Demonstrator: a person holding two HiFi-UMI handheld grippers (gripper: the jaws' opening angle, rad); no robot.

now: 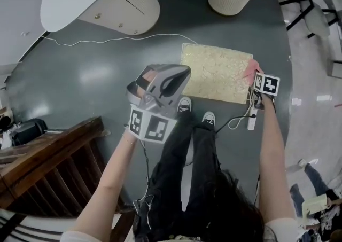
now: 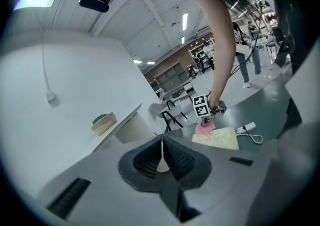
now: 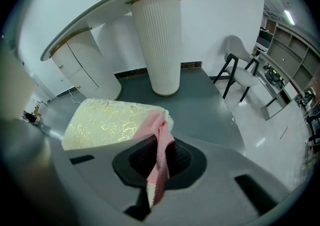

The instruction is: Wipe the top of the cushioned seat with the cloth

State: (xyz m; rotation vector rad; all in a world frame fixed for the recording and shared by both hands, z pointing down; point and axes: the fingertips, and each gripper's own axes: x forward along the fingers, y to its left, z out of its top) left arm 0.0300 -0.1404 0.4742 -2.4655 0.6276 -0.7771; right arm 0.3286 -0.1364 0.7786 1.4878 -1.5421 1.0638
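Head view: one cushioned seat, one pink cloth on its right edge. Right hand-held gripper clamps cloth; left hand-held gripper clenched, empty.

Left gripper closed — empty, right gripper pinching cloth

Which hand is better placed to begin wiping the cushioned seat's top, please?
Right: the right claw grips the pink cloth at the cushioned seat; the left claw is shut, empty, away from it.

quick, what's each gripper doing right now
left gripper: closed, nothing between its jaws
right gripper: closed on the pink cloth
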